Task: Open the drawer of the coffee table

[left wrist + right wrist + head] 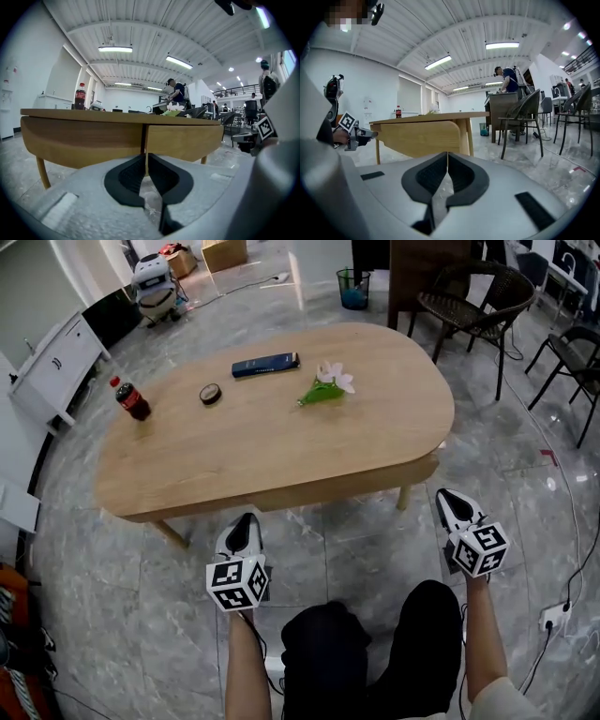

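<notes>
An oval wooden coffee table point(234, 460) stands in front of me. Its near side carries a drawer front point(352, 486), which is closed; in the left gripper view that panel point(183, 138) lies right of a vertical seam. My left gripper point(246, 521) is low, just short of the table's near edge, and it is shut with nothing held point(146, 158). My right gripper point(451, 496) is off the table's right end, also shut and empty point(447, 158). In the right gripper view the table's rounded end panel point(422, 136) shows, apart from the jaws.
On the tabletop are a cola bottle point(131, 399), a round tin point(211, 394), a dark flat box point(265, 364) and an artificial flower point(326, 385). Wicker and metal chairs point(469, 306) stand at the back right. A white cabinet point(56, 367) is at the left. A person point(176, 93) stands far behind.
</notes>
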Tool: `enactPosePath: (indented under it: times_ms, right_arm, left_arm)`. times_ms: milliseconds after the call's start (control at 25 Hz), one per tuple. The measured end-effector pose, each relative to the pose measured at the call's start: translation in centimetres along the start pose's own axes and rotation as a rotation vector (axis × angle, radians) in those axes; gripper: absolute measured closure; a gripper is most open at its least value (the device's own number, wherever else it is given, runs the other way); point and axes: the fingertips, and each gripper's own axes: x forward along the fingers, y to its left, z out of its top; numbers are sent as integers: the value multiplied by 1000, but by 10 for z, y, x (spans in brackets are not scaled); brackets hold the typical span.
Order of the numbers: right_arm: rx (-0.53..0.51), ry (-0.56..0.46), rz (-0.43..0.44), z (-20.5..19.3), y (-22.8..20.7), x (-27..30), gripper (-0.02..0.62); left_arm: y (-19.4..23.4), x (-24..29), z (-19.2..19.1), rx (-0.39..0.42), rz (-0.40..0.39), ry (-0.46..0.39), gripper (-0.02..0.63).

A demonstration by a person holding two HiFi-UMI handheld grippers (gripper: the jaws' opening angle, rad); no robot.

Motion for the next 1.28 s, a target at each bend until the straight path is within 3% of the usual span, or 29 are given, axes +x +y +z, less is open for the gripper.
enactPosePath:
  times_ms: [160, 240, 360, 600, 760, 960, 1160, 1280]
  right_arm:
    - [-27, -44, 26, 15, 3, 3, 577]
    - [-60, -32, 47, 21, 8, 7, 539]
    - [-97, -36, 41, 33, 9, 14, 532]
    - [-14, -21, 83, 28, 11, 32, 414]
    - [-41, -14, 103, 31, 12, 37, 371]
    - [-30, -6, 82, 28, -1, 36, 332]
    - [-13, -5, 139, 31, 0, 44, 327]
    - [-55, 25, 166, 27, 3, 50, 324]
  left_arm:
    - [-4, 3, 11, 9, -23, -28, 582]
    - [-5, 4, 14, 15, -41, -37, 517]
    - [-5, 9, 19, 21, -56, -56, 475]
    - [-9, 18, 15, 29, -118, -36, 434]
    - [-10, 23, 17, 8, -141, -38, 396]
    - [-19, 26, 13, 22, -190, -30, 387]
    - [-21, 29, 16, 34, -201, -25, 387]
    - [-20, 32, 13, 36, -192, -8, 387]
